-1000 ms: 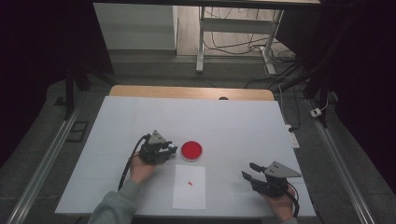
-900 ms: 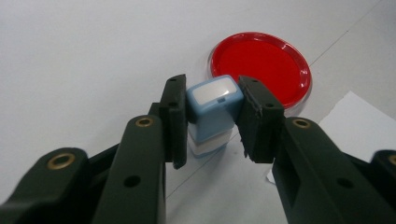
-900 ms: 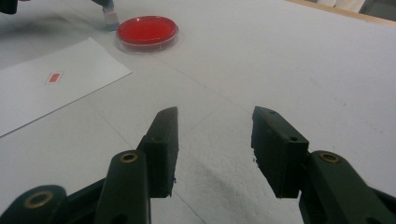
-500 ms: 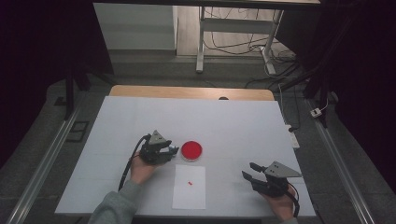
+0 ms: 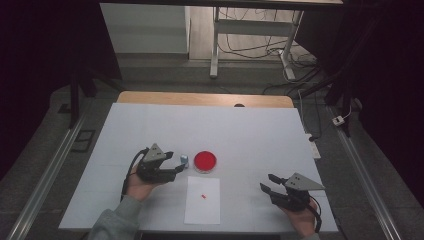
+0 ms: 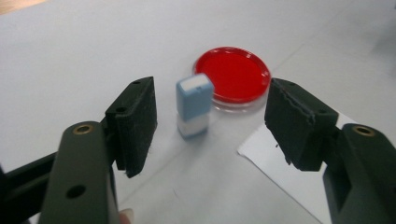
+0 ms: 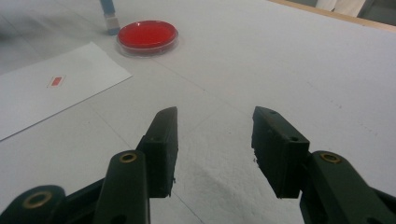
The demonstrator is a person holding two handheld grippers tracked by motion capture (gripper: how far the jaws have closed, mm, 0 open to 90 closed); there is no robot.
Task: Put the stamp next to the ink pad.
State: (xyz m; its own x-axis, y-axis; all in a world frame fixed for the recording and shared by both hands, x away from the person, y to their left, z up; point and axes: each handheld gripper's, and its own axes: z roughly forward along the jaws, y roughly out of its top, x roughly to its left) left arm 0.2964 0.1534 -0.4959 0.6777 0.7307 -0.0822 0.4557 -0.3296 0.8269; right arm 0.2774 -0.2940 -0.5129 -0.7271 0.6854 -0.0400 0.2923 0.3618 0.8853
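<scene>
**Just released: the small blue-and-white block stands on its own**

Now the left gripper point(image 6: 210, 121) has just been opening its jaws; the blue-and-white block point(image 6: 194, 105) stands upright on the desk point(image 5: 250, 130) between them, touched by neither pad, just beside the red petri dish point(image 6: 233, 74). The right gripper point(image 7: 215, 149) rests well apart, jaws open on nothing. The block is tall and narrow, so I judge the risk is a jaw clipping it on the way out and tipping it against the dish or toward the paper sheet point(image 5: 202, 199).
</scene>
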